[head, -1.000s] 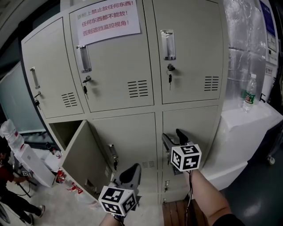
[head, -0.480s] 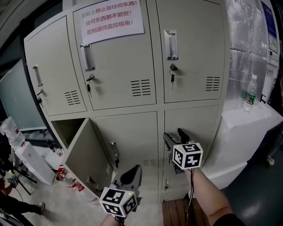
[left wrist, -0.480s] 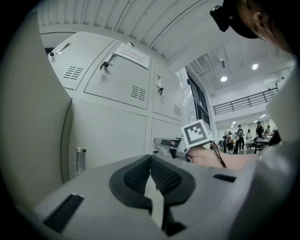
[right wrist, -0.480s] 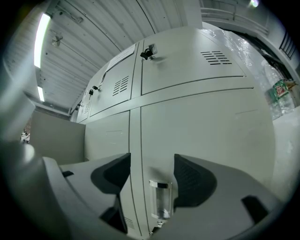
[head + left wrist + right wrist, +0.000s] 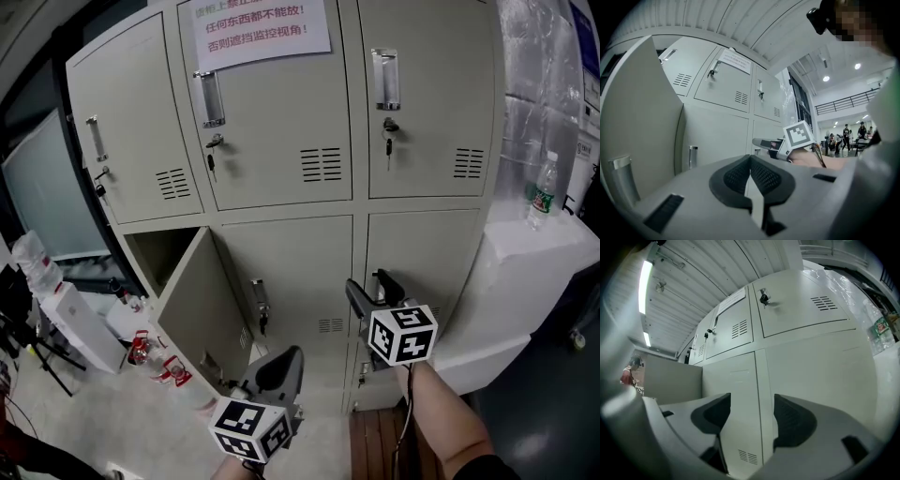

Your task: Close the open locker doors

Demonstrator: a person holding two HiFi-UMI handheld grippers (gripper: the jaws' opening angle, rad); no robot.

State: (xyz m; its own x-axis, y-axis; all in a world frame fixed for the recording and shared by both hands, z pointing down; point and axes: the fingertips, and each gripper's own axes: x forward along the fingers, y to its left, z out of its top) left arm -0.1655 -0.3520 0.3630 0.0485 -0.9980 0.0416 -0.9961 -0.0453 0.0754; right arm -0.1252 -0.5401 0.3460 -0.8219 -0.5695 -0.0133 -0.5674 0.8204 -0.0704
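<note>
Shifted rightward in the head view, the beige open locker door (image 5: 202, 314) hangs ajar at 10 o'clock from the left gripper (image 5: 281, 364), whose jaws are pressed together. Right gripper (image 5: 367, 284) holds its jaws apart, empty.

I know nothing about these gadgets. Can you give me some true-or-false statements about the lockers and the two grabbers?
One lower-left locker door stands open. True.
The left gripper has its jaws wide apart. False: they are together, with nothing between them.
The right gripper is clamped on a handle. False: its jaws are apart and empty.
A paper notice is stuck on an upper door. True.
The water bottle lies on the floor. False: it stands upright on the white ledge at the right.
</note>
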